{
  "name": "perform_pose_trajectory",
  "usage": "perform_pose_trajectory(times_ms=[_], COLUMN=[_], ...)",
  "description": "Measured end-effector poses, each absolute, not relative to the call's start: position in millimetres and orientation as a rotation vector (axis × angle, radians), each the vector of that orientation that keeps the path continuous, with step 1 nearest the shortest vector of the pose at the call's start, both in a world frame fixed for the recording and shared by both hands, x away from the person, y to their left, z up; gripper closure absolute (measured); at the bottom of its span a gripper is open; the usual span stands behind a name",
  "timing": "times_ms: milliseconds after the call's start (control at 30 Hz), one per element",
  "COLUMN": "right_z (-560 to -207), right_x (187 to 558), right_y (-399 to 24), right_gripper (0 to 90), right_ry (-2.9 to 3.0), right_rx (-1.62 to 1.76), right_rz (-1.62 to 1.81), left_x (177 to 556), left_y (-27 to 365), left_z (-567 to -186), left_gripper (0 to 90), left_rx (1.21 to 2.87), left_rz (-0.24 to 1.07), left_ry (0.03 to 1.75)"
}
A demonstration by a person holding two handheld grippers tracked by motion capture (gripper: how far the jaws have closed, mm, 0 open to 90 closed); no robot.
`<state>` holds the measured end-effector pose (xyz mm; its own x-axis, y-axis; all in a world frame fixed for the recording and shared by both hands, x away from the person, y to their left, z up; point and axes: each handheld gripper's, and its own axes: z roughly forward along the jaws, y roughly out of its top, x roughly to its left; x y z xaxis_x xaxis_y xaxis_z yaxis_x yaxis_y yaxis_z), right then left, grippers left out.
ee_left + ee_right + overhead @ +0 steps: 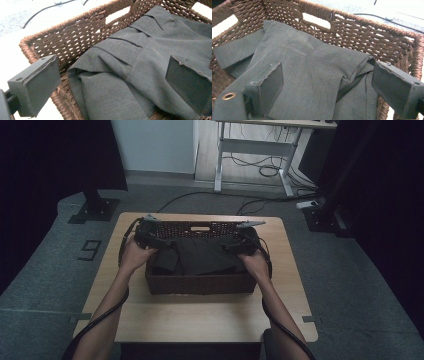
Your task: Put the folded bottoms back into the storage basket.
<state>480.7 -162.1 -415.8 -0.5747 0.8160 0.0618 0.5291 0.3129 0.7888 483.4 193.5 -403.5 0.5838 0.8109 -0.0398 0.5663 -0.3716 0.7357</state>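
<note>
A brown woven basket (200, 285) stands on a light wooden table (200, 320). Inside it lies a folded dark grey garment (202, 255). My left gripper (162, 241) reaches into the basket's far left corner, and my right gripper (231, 245) into its far right side. In the left gripper view my left gripper (111, 66) is open above the garment (150, 45), with pleats and the basket wall (75, 37) behind. In the right gripper view my right gripper (328, 72) is open over the cloth (307, 55), near the basket's handle wall (367, 35). Neither pair of pads presses on the fabric.
Bare tabletop runs in front of the basket. On the grey floor beyond are a white desk frame (255, 150) with loose cables, two black stand bases (95, 210) (325, 217), and a taped mark (90, 250) to the left.
</note>
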Motion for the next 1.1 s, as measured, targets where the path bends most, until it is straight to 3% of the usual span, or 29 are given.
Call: perform_pose_trajectory(times_ms=[1100], right_z=[-399], right_x=[445], right_y=[-194], right_gripper=[10.6], right_ry=[2.209], right_rx=[1.157], right_rz=[1.168], left_x=[436], left_y=[233], left_z=[-395], left_gripper=[0.0], left_rx=[2.064], left_rz=[0.518], left_ry=[1.045])
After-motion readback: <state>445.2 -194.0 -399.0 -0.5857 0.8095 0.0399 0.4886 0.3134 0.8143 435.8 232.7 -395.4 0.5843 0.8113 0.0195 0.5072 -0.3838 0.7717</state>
